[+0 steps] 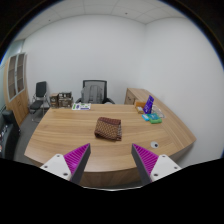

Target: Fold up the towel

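Note:
A brown patterned towel [108, 128] lies folded into a small square near the middle of the wooden table [70, 135]. My gripper [111, 160] is open and empty, held above the table's near edge. The towel lies beyond the fingers, roughly in line with the gap between them. The purple pads [76, 157] face each other with a wide gap.
A purple object on a teal item [150, 110] stands at the table's far right. Papers [82, 106] lie at the far edge. Black office chairs [93, 91] stand behind the table, and wooden cabinets [17, 100] line the left wall.

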The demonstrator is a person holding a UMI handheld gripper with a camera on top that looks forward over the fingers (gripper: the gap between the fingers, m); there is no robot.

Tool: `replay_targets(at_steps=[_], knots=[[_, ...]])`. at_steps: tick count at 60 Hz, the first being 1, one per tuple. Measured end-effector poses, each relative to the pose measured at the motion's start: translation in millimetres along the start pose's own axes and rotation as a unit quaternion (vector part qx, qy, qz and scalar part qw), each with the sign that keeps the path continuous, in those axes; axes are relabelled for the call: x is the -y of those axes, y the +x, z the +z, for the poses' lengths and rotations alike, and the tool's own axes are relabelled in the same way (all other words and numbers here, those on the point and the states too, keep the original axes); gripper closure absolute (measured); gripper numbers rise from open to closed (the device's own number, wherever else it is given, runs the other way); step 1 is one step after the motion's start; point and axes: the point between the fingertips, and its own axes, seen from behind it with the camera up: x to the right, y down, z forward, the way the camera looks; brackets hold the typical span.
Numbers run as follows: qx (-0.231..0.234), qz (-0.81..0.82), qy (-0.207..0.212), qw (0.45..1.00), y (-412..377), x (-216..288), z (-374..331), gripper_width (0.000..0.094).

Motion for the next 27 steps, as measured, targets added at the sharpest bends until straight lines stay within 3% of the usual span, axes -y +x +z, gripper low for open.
replay_targets(at_steps=[27], knots=[[-0.014, 0.008, 0.025, 1.000, 7, -4, -52, 0.0079]])
